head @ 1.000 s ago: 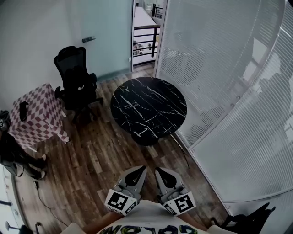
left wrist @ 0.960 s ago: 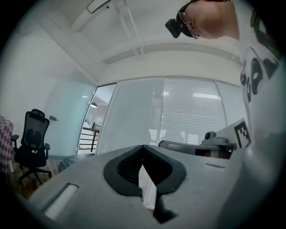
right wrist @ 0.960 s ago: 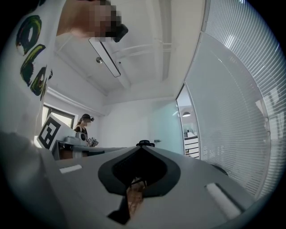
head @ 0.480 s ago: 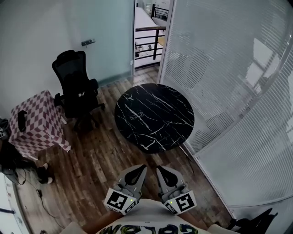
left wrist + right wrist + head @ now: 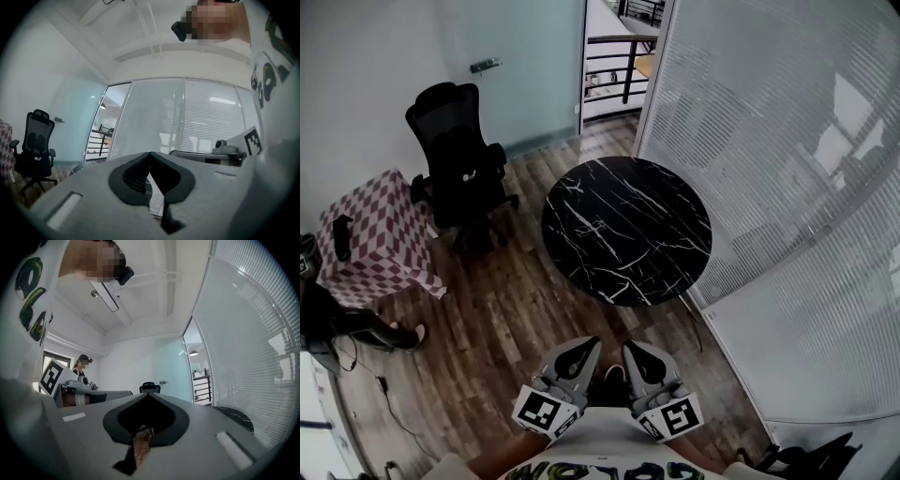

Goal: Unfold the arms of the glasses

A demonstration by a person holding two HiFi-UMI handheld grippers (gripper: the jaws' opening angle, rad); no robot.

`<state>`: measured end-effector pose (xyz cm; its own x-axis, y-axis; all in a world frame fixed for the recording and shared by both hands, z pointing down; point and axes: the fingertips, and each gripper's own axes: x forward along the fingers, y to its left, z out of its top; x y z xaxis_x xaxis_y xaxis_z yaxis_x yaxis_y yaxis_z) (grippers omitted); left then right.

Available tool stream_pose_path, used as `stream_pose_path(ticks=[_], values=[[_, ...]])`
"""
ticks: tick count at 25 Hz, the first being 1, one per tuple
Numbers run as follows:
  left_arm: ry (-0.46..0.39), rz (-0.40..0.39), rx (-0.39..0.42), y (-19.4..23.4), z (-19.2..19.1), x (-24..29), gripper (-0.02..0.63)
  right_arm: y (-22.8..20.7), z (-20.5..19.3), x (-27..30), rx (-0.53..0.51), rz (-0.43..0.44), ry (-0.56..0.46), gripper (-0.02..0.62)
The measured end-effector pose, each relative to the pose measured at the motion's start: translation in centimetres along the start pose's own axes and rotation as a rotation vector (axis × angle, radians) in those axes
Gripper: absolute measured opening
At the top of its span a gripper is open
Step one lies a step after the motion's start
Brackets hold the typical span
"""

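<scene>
A round black marble table (image 5: 628, 230) stands in the middle of the head view. A small thin pale shape (image 5: 593, 226) lies on its left half; it is too small to tell whether it is the glasses. Both grippers are held close to my body, over the wooden floor and short of the table's near edge. The left gripper (image 5: 583, 348) and the right gripper (image 5: 634, 349) point toward the table, side by side. The left gripper (image 5: 150, 153) has its jaws together with nothing between them. The right gripper (image 5: 147, 394) is likewise shut and empty.
A black office chair (image 5: 459, 155) and a stand under a checked cloth (image 5: 380, 239) are at the left. A glass wall with blinds (image 5: 787, 187) curves round the right. Behind the table is a doorway (image 5: 614, 56). Another person (image 5: 328, 319) stands at the left edge.
The table has come nearer and larger in the head view as I move toward it. Both grippers keep the same shut pose in front of my body.
</scene>
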<state>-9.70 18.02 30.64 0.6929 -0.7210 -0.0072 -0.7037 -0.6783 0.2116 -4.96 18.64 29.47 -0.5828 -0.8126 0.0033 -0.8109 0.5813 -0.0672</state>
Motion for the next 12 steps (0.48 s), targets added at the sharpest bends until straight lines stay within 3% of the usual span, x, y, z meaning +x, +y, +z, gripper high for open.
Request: stream_pose_path(ticks=[12], values=[[0.007, 0.033, -0.003, 2.3, 0.3, 5.2, 0.002, -5.4, 0.6, 3.5, -0.003, 0.018, 0.004, 0.002]])
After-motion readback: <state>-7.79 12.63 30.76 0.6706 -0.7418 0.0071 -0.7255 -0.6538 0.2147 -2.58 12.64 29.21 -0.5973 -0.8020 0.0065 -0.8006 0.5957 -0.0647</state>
